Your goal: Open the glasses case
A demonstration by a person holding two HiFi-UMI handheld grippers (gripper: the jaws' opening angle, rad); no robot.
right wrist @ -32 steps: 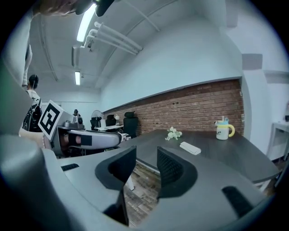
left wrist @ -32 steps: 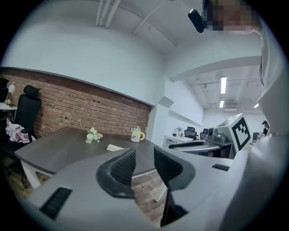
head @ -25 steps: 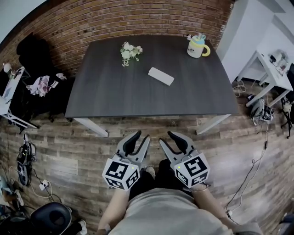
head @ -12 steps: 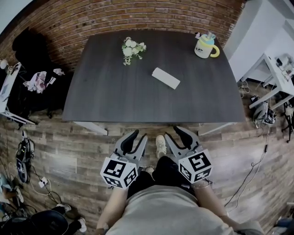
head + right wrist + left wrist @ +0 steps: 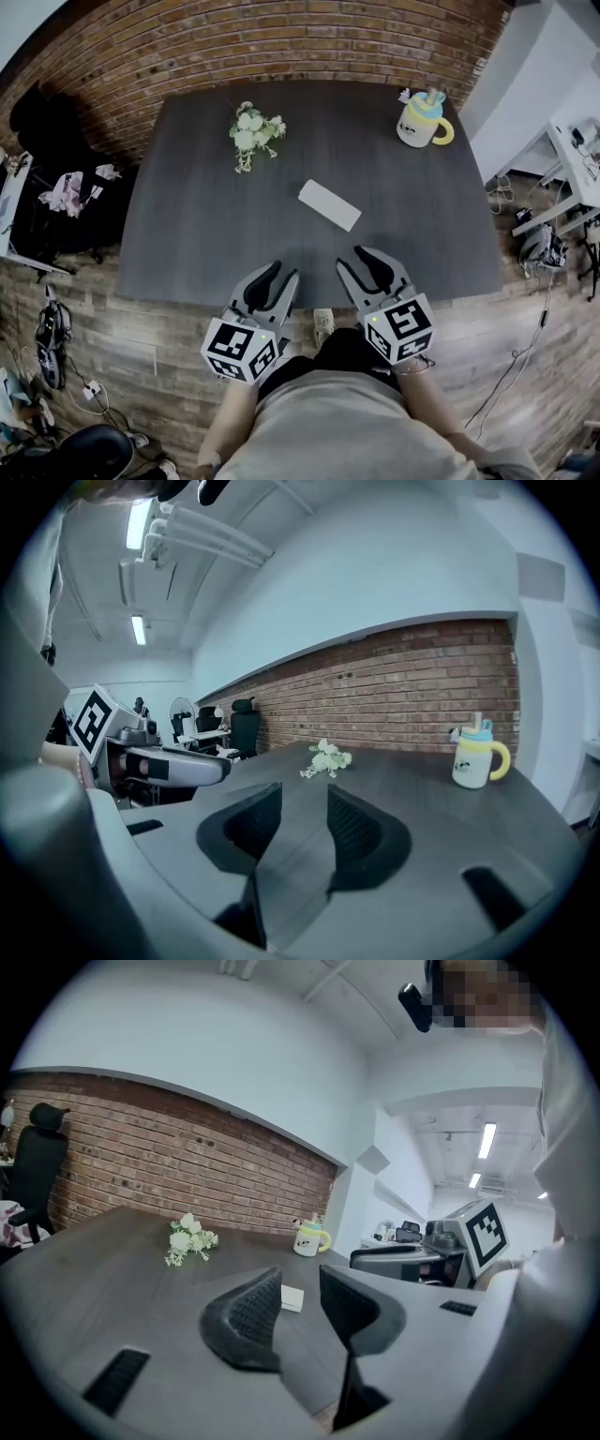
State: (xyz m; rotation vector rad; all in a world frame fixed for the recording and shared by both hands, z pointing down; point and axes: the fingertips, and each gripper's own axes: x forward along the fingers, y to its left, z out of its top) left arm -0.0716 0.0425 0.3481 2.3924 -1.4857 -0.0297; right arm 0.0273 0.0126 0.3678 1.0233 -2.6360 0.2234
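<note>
The glasses case (image 5: pixel 329 204) is a flat white oblong lying closed near the middle of the dark table (image 5: pixel 187 234). Both grippers hover side by side over the table's near edge, short of the case. My left gripper (image 5: pixel 278 277) is open with nothing between its jaws. In the left gripper view the case (image 5: pixel 292 1298) shows small and far off in the gap of that gripper (image 5: pixel 298 1290). My right gripper (image 5: pixel 361 262) is also open and empty. In the right gripper view, that gripper (image 5: pixel 302 822) frames only bare tabletop and the case is not seen.
A small bunch of white flowers (image 5: pixel 250 128) lies at the table's far left. A yellow and blue mug (image 5: pixel 424 119) stands at the far right. A brick wall runs behind the table. A black office chair (image 5: pixel 47 122) and clutter sit to the left, a white desk (image 5: pixel 577 159) to the right.
Both grippers have moved forward together, from over the wooden floor to over the table's near edge. The case has not moved, and the jaws stand as before.
</note>
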